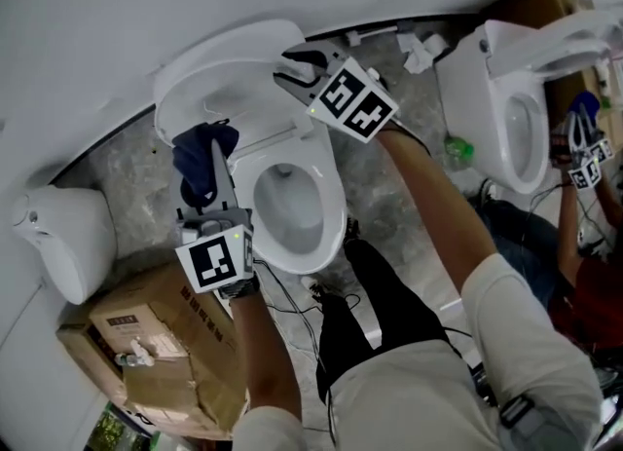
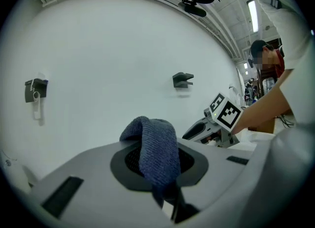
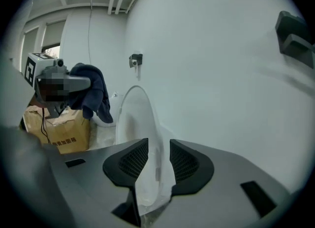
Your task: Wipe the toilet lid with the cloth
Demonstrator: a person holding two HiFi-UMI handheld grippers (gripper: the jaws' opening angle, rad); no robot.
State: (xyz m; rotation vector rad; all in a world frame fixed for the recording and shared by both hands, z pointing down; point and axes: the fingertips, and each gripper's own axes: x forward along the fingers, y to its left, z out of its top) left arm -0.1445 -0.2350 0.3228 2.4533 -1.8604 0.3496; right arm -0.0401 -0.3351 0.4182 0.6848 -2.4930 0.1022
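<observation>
The fingers [image 2: 129,162] of the left gripper [image 2: 158,165] are pressed onto the dark blue cloth [image 2: 156,149], which bunches up over them and hangs down between the pads. The right gripper [image 3: 158,159] has its fingers [image 3: 132,159] spread, and the thin edge of the raised toilet lid [image 3: 134,116] shows in the gap. No pad seems to press on it, though the wide-angle view leaves that a little uncertain.

In the head view the toilet lid [image 1: 222,61] stands up against the wall in the upper middle of the frame, its long axis running from upper right down to lower left. The cloth [image 1: 198,159] sits just below the lid's lower left end, above the toilet bowl [image 1: 333,207], with the left gripper [image 1: 218,169] pointing up the frame toward it. The right gripper [image 1: 298,65] is at the lid's upper right end.

So the lid lies just ahead of and above the cloth-bearing fingers, and the left hand is the one placed to wipe. I judge the coming move to be a short push up-frame to lay the cloth on the lid's face, then strokes along its long axis.
</observation>
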